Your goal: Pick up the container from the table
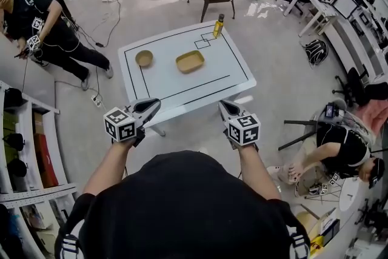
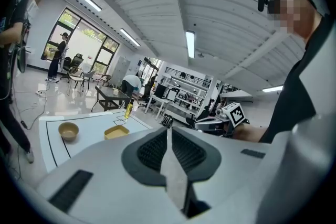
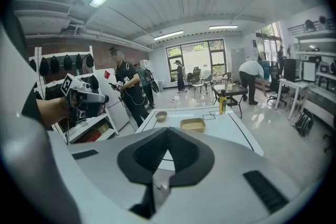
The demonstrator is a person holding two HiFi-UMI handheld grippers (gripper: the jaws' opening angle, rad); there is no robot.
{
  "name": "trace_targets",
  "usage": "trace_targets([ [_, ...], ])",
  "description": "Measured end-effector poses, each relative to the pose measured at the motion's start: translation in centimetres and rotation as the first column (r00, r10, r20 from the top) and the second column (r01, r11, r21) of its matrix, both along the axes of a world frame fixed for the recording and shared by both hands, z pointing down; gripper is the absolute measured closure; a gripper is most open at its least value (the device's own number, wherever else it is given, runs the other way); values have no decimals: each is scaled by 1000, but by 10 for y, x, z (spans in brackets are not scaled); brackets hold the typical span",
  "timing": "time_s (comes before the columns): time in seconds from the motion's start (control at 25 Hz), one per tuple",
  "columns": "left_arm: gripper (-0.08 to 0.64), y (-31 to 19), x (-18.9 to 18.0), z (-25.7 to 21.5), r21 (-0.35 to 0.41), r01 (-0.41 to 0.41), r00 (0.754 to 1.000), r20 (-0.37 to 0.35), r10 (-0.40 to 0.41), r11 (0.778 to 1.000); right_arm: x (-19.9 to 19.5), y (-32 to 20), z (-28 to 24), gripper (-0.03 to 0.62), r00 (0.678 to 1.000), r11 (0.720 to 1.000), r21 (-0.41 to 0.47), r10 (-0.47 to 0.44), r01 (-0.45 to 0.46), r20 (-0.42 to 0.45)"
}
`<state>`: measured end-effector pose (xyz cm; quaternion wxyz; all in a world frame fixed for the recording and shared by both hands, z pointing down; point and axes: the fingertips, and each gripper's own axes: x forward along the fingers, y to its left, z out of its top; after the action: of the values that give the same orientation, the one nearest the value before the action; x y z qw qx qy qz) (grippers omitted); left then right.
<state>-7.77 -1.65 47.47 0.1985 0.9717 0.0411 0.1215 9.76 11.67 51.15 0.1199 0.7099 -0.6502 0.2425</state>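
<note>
Left gripper [image 1: 153, 105]: I see its jaws closed, empty, near the surface [image 1: 227, 67] edge.
Right gripper [image 1: 225, 107]: jaws closed, empty too.
Container [image 1: 190, 61]: yellow tray mid-surface, beside a bowl [image 1: 144, 58].

head view: above person, steeply down, worktop [image 1: 182, 79] just ahead | left gripper view: low, near edge, faces far-right, catches right claw [image 2: 198, 124] | right gripper view: low, faces far-left, catches left claw [image 3: 104, 98] | shared by all three: worktop

Yellow container [image 1: 190, 61] and bowl [image 1: 144, 58] on white table [image 1: 230, 63], bottle [image 1: 218, 26] at corner, left gripper [image 1: 154, 104], right gripper [image 1: 224, 105] nearside
</note>
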Motion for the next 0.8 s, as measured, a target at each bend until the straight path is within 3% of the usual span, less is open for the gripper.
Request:
trace_targets([
  [0.8,526,16,77,3,7,89,996,13,-89,996,73,-2,25,588,992,991,-50,-122,123,25],
])
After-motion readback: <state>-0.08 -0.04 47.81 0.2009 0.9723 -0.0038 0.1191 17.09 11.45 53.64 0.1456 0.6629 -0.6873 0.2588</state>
